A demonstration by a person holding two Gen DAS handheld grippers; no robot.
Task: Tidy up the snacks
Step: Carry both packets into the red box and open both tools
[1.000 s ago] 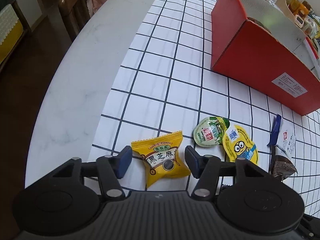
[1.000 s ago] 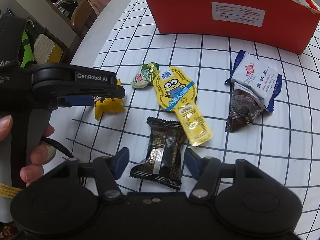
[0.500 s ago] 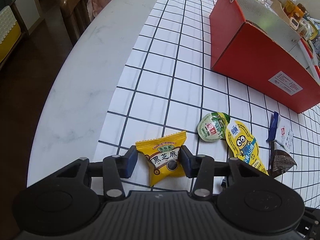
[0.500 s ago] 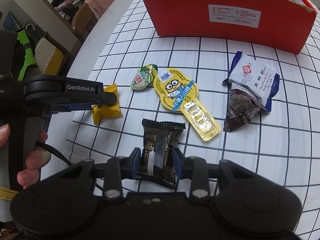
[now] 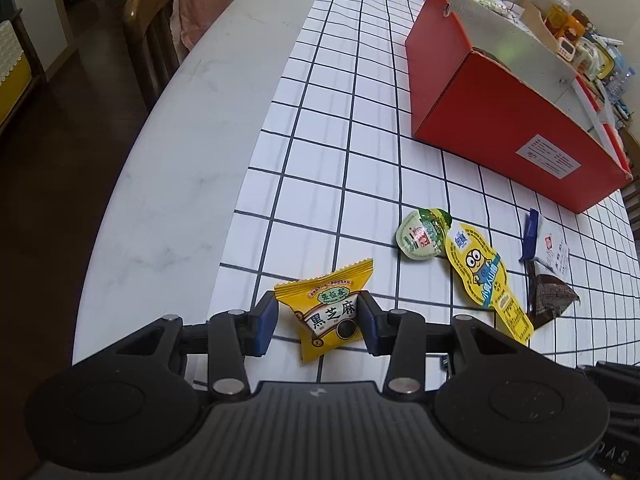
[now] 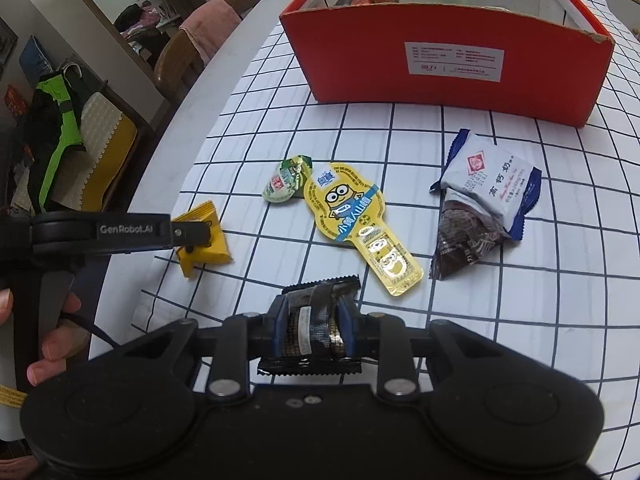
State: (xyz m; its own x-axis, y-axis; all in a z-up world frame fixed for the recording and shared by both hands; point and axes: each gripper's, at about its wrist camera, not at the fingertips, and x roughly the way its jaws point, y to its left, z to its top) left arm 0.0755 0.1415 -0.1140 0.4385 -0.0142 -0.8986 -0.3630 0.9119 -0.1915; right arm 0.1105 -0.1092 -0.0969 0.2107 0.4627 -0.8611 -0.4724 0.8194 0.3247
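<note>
**Left wrist view: two soft packets pinched, both ready to travel**

Left wrist view shows your left gripper (image 5: pixel 318 322) with its jaws closing on the yellow sesame packet (image 5: pixel 329 312), and the blue pads (image 5: pixel 264 322) already touch both side edges. The packet sits at the near edge of the checked cloth (image 5: pixel 360 128), just beside the bare marble of the table (image 5: pixel 180 152). Its long axis runs away from you and leans a little to the right, with the serrated top seal at the far end. You have it across the narrow width, low on the body, which looks like the right place: the seals would fold under the pads.

Your right gripper (image 6: pixel 314 330) is clamped on the black wrapped snack (image 6: pixel 316 320), which bulges and creases between the pads. Its long axis also points away from you, serrated ends near and far, and you hold it across the middle.

Judge both as light, crinkly foil pillows with something brittle inside. They will slip if you swing fast, and the contents may crumble under a hard squeeze, so ease off once the film stops sliding.

The red box (image 6: pixel 452 64) stands open at the far side of the cloth, well apart from both packets, and looks like the place for them.
</note>
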